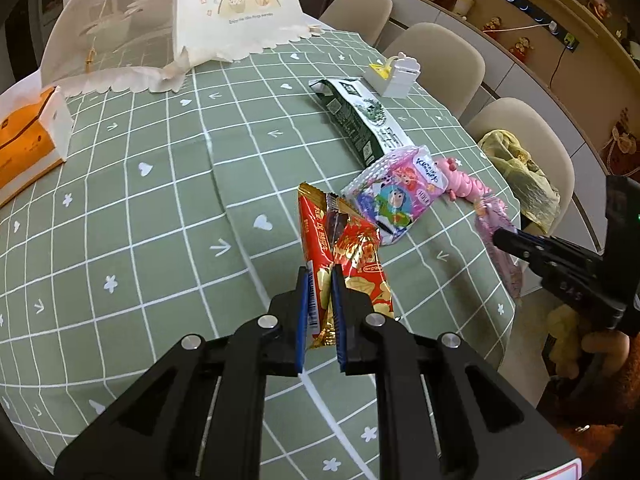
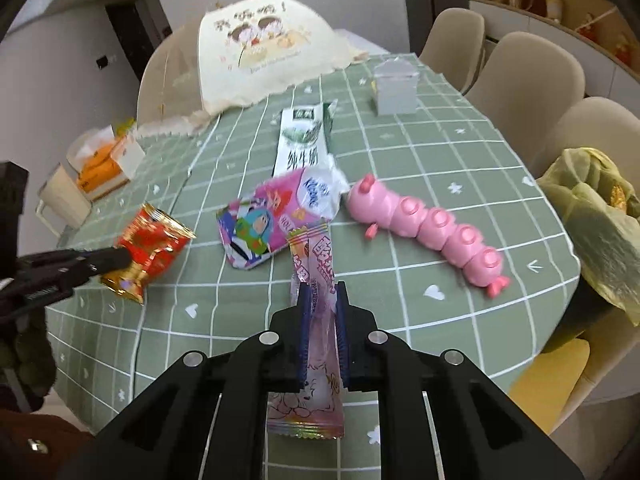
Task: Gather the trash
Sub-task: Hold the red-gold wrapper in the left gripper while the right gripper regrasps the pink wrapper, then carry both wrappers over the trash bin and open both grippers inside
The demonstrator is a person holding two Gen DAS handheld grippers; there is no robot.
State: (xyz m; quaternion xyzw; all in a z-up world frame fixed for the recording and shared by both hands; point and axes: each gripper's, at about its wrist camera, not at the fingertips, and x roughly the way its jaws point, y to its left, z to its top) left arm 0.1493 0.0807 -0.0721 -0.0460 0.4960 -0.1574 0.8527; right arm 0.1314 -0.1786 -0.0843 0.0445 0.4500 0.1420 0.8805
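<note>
left wrist view: left hand-held gripper (image 1: 320, 276) pinches red-gold snack wrappers (image 1: 340, 256) between its blue pads, wrappers lifted just above the counter (image 1: 160, 220), green grid cloth.
cartoon tissue pack (image 1: 396, 196): lies on the counter just beyond the wrappers, toward the right edge.
green milk carton (image 1: 356, 120): flattened, lying behind the pack.
pink caterpillar toy (image 1: 464, 180): at the right edge, just beside the pack.
right hand-held gripper (image 1: 500, 238): comes in from the right, closed on a pink wrapper (image 1: 500, 248) at the right edge.
far side: mesh food cover (image 1: 172, 20), orange tissue box (image 1: 28, 140) at the left edge, small white box (image 1: 396, 74) at the far right edge.
right wrist view: right hand-held gripper (image 2: 322, 292) pinches the pink wrapper (image 2: 312, 264) lengthwise, its far end over the tissue pack (image 2: 276, 216).
caterpillar toy (image 2: 432, 228): right of the wrapper, apart from it.
left hand-held gripper (image 2: 120, 258): at left, clamped on the red-gold wrappers (image 2: 148, 248) near the left edge.
milk carton (image 2: 304, 140): behind the pack, mid counter (image 2: 440, 140).
yellow-green bag (image 2: 592, 216): on a chair off the right edge.
</note>
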